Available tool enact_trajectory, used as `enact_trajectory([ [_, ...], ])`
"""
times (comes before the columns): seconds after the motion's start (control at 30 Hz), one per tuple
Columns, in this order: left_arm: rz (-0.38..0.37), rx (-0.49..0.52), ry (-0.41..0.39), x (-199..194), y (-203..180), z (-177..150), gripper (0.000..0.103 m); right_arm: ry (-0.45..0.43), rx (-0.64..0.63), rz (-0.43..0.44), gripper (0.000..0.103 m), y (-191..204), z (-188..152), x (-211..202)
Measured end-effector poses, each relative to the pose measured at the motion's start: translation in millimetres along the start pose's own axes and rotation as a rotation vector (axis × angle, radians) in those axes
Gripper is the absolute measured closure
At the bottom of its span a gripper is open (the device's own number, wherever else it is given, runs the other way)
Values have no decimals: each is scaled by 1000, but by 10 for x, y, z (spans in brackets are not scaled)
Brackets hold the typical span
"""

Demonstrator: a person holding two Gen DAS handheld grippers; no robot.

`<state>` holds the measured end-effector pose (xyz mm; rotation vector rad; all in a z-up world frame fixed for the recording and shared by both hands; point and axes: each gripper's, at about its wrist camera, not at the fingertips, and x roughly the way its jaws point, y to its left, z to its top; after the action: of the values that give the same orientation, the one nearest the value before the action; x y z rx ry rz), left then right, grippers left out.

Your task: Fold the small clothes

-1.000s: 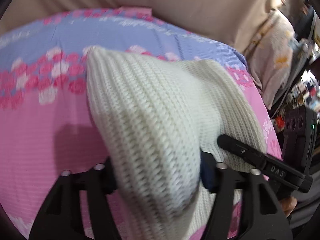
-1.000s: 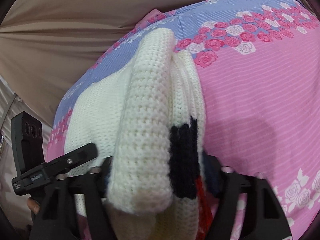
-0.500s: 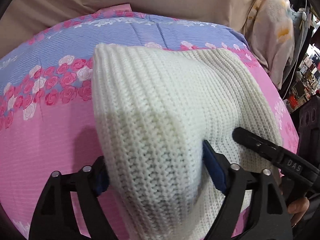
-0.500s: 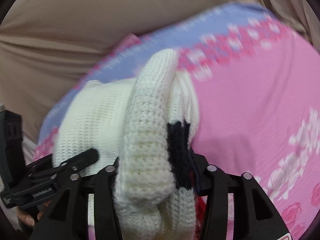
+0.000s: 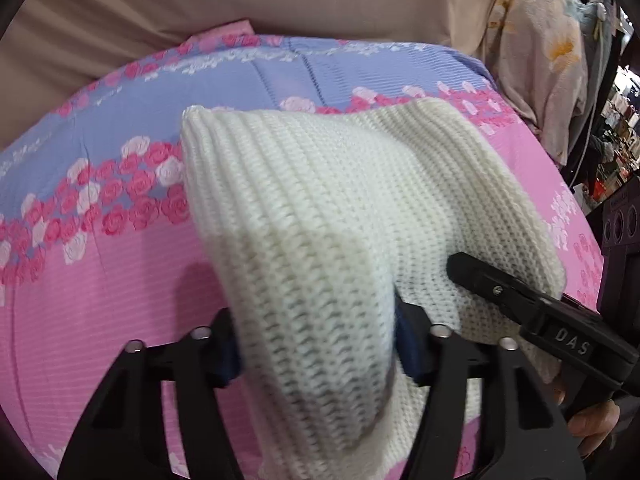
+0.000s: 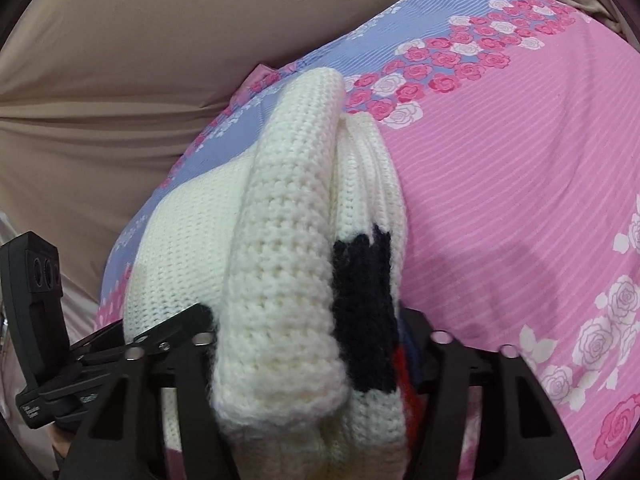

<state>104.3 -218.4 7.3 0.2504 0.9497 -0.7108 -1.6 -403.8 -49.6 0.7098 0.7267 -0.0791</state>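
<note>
Pink-and-lavender rose-print bedsheet (image 5: 120, 300) fills most of both views, with a beige curtain-like backdrop (image 6: 120, 80) behind the bed. No desk here, it's a bed.

Cream knit sweater (image 5: 320, 220) is the task item. I have it lifted off the sheet by its near edge, and the rest drapes away from me toward the far side of the bed. In the right wrist view the sweater (image 6: 288, 260) shows as a thick rolled fold with a black knit patch (image 6: 364, 312) and a bit of red just below it.

My left gripper (image 5: 316, 344) is clamped on the near left part of the knit, blue pads pressing on both sides. My right gripper (image 6: 316, 344) is clenched on the bunched fold at the near right part, so neither is released. The left view shows the right tool just to its right, touching the same fabric, so both hands sit close together on one edge.

Key relation, my read: the garment's long axis runs straight away from both sets of fingers, and the far end rests on or near the sheet. Likely next is carrying the held edge forward over that far end; both hands are equally near, so they'd move together.
</note>
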Motion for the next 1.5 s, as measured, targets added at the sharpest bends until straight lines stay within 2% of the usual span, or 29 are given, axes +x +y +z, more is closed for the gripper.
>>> enact_trajectory([
  [0.1, -35, 17, -30, -222, -22, 51, 56, -41, -41, -25, 61, 159, -1, -129],
  [0.2, -64, 48, -84, -524, -55, 87, 57, -87, -89, -34, 62, 357, -8, -307],
  [0.33, -98, 98, -194, -1043, -101, 147, 57, -165, -145, -32, 63, 623, 6, -633],
  [0.43, -101, 150, -320, -1552, -129, 204, 57, -248, -200, -26, 63, 846, 30, -976],
  [0.57, -63, 201, -519, -2307, -39, 245, 57, -393, -300, 15, 63, 1263, 71, -1503],
  [0.67, -7, 204, -609, -2644, 120, 270, 57, -486, -382, 67, 62, 1643, 150, -1803],
  [0.73, 28, 186, -636, -2746, 308, 301, 56, -524, -431, 114, 61, 1923, 223, -1910],
  [0.83, 81, 134, -611, -2583, 671, 373, 49, -535, -469, 167, 59, 2229, 345, -1836],
  [0.9, 116, 83, -530, -2177, 1012, 404, 39, -492, -464, 200, 56, 2353, 430, -1605],
  [0.93, 124, 49, -479, -1928, 1181, 392, 34, -461, -457, 204, 50, 2392, 469, -1408],
  [0.97, 132, 4, -400, -1563, 1403, 336, 33, -427, -454, 201, 47, 2403, 487, -1183],
  [1.0, 158, -50, -313, -1215, 1608, 243, 34, -383, -451, 192, 44, 2381, 505, -898],
  [1.03, 187, -102, -245, -982, 1755, 139, 45, -324, -434, 154, 43, 2293, 493, -498],
  [1.07, 199, -170, -173, -758, 1940, -56, 47, -274, -416, 111, 43, 2200, 463, -194],
  [1.1, 177, -217, -150, -686, 2050, -215, 48, -206, -390, 58, 44, 2077, 397, 108],
  [1.13, 153, -268, -152, -686, 2141, -401, 47, -132, -352, -8, 53, 1923, 289, 387],
  [1.17, 149, -298, -164, -752, 2204, -531, 47, -89, -327, -36, 56, 1816, 170, 522],
  [1.2, 158, -318, -178, -824, 2217, -623, 46, -64, -306, -22, 56, 1703, 21, 562],
  [1.27, 194, -321, -209, -951, 2130, -701, 41, -76, -289, 0, 56, 1593, -198, 462],
  [1.3, 204, -318, -222, -984, 2080, -695, 36, -79, -293, -3, 55, 1589, -277, 405],
  [1.43, 256, -289, -215, -919, 1876, -729, 36, -84, -324, 12, 54, 1659, -299, 356],
  [1.5, 287, -267, -183, -793, 1846, -704, 36, -81, -342, 4, 54, 1743, -295, 427],
])
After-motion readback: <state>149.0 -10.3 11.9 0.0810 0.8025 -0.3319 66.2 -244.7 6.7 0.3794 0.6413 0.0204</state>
